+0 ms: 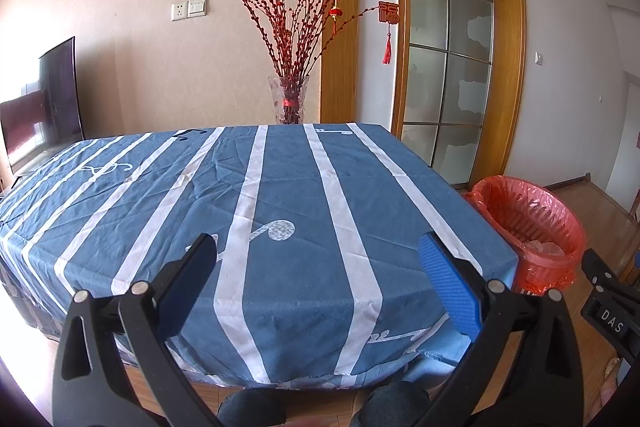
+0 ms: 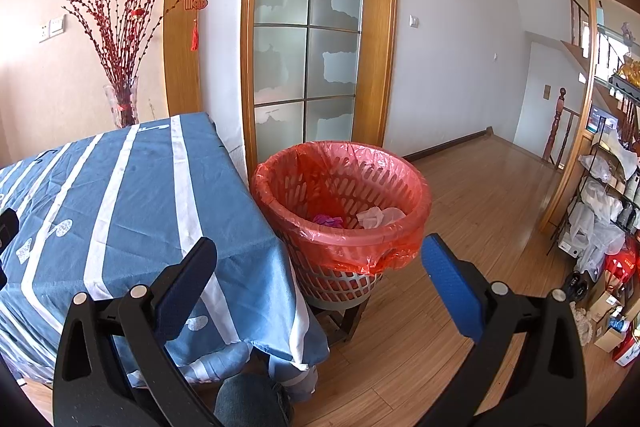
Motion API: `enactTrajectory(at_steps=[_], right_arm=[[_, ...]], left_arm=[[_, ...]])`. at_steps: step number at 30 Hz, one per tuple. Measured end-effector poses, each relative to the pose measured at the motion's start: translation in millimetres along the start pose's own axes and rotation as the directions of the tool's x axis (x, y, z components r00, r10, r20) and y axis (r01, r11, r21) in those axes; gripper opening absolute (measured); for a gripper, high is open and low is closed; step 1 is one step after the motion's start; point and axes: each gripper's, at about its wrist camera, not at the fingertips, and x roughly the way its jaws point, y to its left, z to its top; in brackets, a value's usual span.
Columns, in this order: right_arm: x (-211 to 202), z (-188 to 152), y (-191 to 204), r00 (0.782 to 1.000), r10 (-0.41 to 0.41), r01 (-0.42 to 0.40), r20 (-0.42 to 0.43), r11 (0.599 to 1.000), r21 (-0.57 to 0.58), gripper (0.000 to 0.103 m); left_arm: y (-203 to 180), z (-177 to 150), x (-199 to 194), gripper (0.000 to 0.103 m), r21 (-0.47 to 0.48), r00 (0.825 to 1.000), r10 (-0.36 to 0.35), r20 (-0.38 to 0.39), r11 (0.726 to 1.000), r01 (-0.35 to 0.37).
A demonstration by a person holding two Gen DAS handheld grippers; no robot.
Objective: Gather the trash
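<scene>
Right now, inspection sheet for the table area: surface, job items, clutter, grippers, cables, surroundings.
Surface: blue striped tablecloth, creased, no trash seen on it.
Job's things: trash basket with red liner beside the table's right edge; pink scrap and white crumpled piece inside.
Clutter: stocked shelf rack and boxes far right.
Grippers: left gripper open, empty; right gripper open, empty.
Cables: nothing seen.
Surroundings: vase of red branches, glass door, wooden floor.

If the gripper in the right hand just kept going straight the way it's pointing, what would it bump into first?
Most likely the trash basket, lined with a red bag. The right gripper is open and empty, and the basket's near rim sits right between its fingers. The blue tablecloth lies off to the left. Depth is hard to judge, so it might pass just over the rim.
</scene>
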Motion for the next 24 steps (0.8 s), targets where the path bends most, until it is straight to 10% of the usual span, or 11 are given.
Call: enactTrajectory(at_steps=[24], right_arm=[[2.4,-0.8,-3.0,1.0,0.002,-0.002,-0.005,1.0,0.012,0.101]], left_arm=[[-0.6,-0.6,0.6,0.099,-0.001,1.0,0.0,-0.002,1.0,0.0]])
